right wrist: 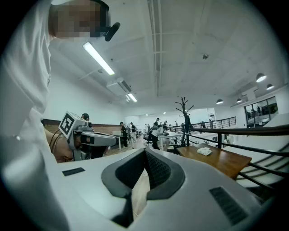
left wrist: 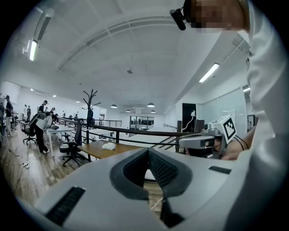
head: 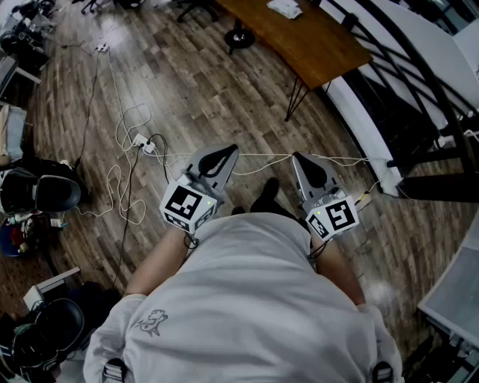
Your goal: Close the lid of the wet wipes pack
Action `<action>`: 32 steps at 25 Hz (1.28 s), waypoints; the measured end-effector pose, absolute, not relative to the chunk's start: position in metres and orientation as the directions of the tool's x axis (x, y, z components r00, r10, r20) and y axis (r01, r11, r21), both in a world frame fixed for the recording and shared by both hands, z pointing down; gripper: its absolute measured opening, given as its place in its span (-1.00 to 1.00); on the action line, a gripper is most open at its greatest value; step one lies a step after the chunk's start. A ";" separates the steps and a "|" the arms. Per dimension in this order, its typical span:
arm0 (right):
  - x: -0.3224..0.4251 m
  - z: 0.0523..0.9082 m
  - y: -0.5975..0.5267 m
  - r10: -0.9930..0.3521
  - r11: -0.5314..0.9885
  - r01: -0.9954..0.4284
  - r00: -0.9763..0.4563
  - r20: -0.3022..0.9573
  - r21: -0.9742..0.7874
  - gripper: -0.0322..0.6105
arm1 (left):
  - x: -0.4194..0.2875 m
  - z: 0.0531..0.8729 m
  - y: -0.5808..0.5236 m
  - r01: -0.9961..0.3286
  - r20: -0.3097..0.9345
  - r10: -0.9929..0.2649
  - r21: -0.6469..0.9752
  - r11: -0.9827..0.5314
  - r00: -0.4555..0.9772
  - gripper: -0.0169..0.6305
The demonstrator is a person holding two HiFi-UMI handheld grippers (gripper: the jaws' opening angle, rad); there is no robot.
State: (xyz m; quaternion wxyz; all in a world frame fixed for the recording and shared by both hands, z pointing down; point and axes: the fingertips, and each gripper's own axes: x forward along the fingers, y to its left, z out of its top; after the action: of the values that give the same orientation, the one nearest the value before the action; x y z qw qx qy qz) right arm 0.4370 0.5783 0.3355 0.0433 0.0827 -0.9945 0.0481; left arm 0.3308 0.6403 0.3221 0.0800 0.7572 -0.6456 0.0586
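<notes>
Head view: left gripper [head: 223, 153] and right gripper [head: 303, 161] are being held clenched, empty, while the wet wipes pack [head: 284, 7], far off on the wooden table [head: 322, 48], is being shown too small for its axis to be told.

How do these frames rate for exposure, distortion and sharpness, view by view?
Head view: dim, low contrast, barrel distortion bowing the wood floor; left gripper and right gripper are sharp. Left gripper view: heavy fisheye, black corners, ceiling strip light blown out. Right gripper view: same fisheye vignette, long strip light glaring, background fairly crisp.
</notes>
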 end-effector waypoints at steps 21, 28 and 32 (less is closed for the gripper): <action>0.423 0.336 0.408 -0.044 0.993 -0.049 -0.998 0.051 -0.106 -0.80 | 0.318 0.324 0.460 -0.988 0.183 -0.971 0.062 -0.145 0.154 -0.93; 0.407 0.330 0.379 -0.009 0.995 -0.015 -0.998 0.056 -0.102 -0.80 | 0.308 0.311 0.429 -0.985 0.160 -0.973 0.067 -0.157 0.166 -0.93; 0.393 0.326 0.362 -0.023 0.995 -0.028 -0.998 0.052 -0.101 -0.80 | 0.301 0.308 0.409 -0.980 0.154 -0.968 0.061 -0.189 0.196 -0.93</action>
State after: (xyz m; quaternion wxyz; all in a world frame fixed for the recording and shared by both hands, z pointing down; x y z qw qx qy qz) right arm 0.3932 0.3619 0.3264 0.0255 0.0127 -0.9983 0.0508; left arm 0.3006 0.4085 0.3083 0.0727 0.7699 -0.6327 0.0402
